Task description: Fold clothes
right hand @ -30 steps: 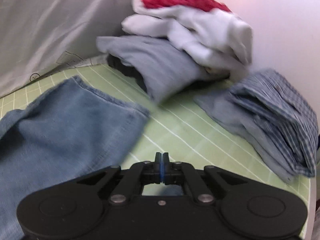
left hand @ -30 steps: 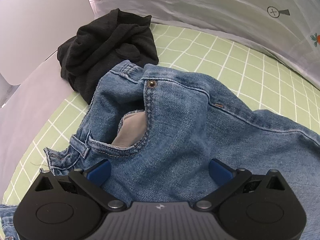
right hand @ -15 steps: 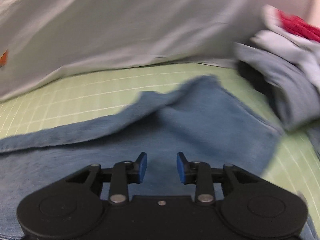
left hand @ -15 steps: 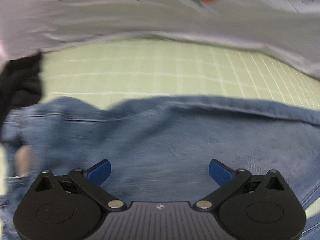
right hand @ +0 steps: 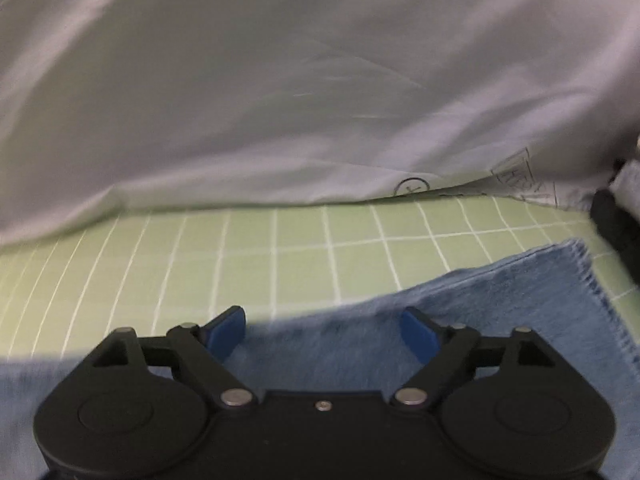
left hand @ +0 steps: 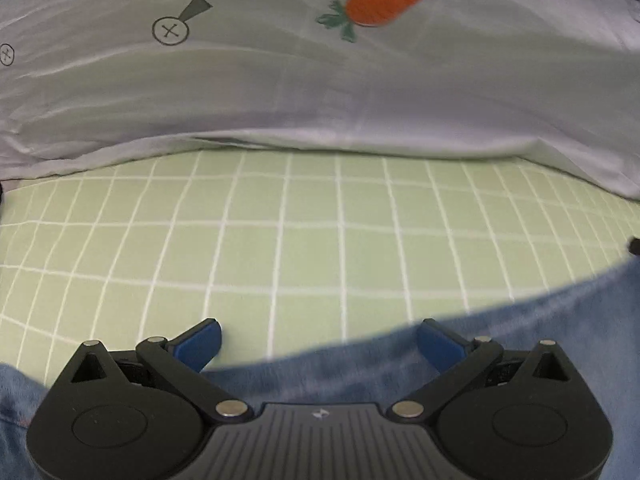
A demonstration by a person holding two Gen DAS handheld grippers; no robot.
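Blue denim jeans (left hand: pixel 520 344) are laid flat on a light green bedsheet with a white grid (left hand: pixel 304 240), filling the near edge of both wrist views. No brand tag or readable label is seen on the denim. The long axis is seen running left to right across the views; a stitched hem end (right hand: pixel 592 276) is pointed toward the right in the right wrist view. The waist end is not shown.

The left gripper (left hand: pixel 318 342) is held low over the far edge of the jeans, its blue-padded fingers (left hand: pixel 198 344) spread wide with nothing between them. The right gripper (right hand: pixel 322 332) is likewise spread apart above the denim, nothing pinched.

Beyond the sheet, a pale white cloth (left hand: pixel 320 100) is draped upward, printed with an orange carrot (left hand: pixel 380 6) and a circled cross mark (left hand: pixel 170 31). A boxed print near the right edge (right hand: pixel 518 178) is too blurred to be read. A dark garment (right hand: pixel 616 220) is partly visible just beyond the hem.
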